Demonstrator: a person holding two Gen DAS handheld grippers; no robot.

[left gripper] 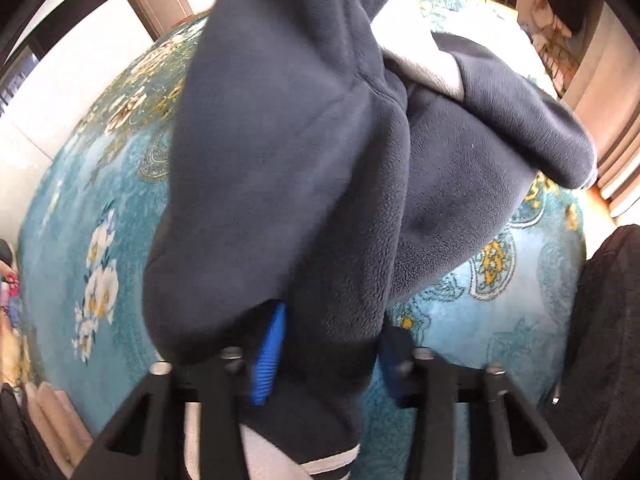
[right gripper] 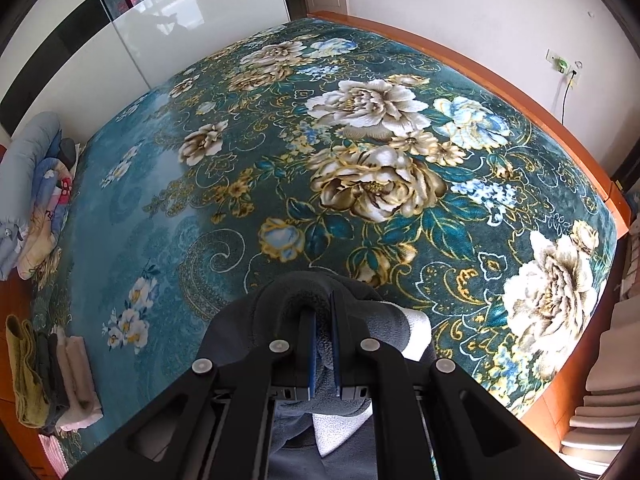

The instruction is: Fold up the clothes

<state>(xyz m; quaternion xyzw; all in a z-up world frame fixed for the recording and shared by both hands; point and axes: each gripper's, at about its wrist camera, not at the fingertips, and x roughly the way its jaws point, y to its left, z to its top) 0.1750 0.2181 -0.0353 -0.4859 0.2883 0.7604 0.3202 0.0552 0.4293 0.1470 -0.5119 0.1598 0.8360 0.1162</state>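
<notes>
A dark navy fleece garment [left gripper: 304, 152] with a pale grey lining fills the left wrist view, hanging above the teal floral bed cover [left gripper: 100, 208]. My left gripper [left gripper: 328, 344] is shut on a thick fold of it; blue finger pads [left gripper: 268, 356] show at the cloth's edges. In the right wrist view my right gripper [right gripper: 323, 344] is shut on another fold of the same fleece garment [right gripper: 304, 292], held over the floral bed cover [right gripper: 280, 160]. White lining [right gripper: 416, 332] shows beside the fingers.
A stack of folded clothes [right gripper: 60, 380] lies at the bed's left edge. Rolled bedding and pillows [right gripper: 32, 188] sit further back on the left. An orange wooden bed frame [right gripper: 500, 76] runs along the far and right sides. A wardrobe with glass doors [right gripper: 160, 20] stands behind.
</notes>
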